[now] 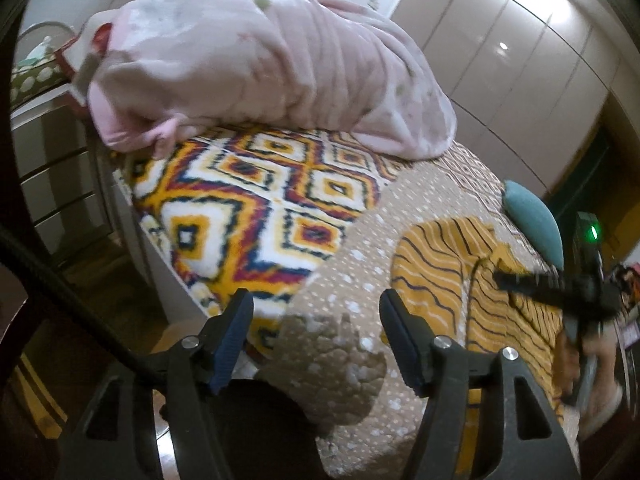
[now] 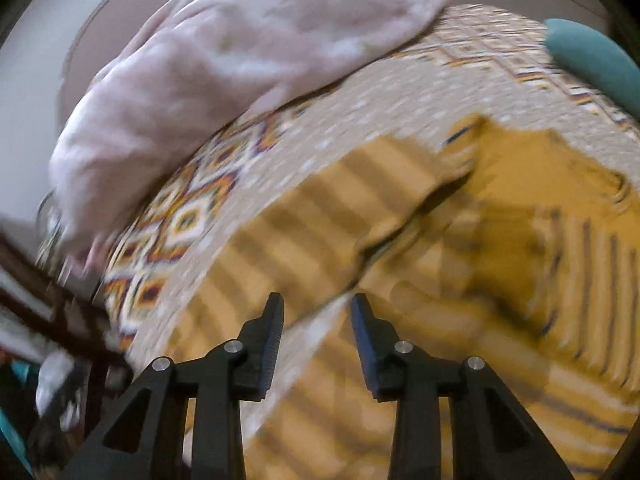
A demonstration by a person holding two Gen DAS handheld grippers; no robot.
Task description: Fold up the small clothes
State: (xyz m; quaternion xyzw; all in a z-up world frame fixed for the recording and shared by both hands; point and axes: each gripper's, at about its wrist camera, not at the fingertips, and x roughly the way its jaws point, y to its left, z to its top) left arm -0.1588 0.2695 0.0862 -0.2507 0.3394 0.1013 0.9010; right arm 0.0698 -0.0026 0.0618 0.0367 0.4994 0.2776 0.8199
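A small yellow garment with dark stripes (image 1: 444, 256) lies spread on the beige dotted bedspread (image 1: 352, 264), right of centre in the left wrist view. My left gripper (image 1: 316, 300) is open and empty, above the bedspread just left of the garment. The other hand-held gripper (image 1: 576, 284) shows at the right edge over the garment. In the blurred right wrist view the garment (image 2: 460, 216) fills the lower right. My right gripper (image 2: 318, 304) is open and empty, above the garment's near left edge.
A bulky pink blanket (image 1: 256, 64) lies heaped at the bed's far end. A bright diamond-patterned rug (image 1: 248, 208) covers the bed's left part. A teal cushion (image 1: 536, 220) sits at the right. A drawer unit (image 1: 48, 176) stands left, wardrobe doors (image 1: 512, 48) behind.
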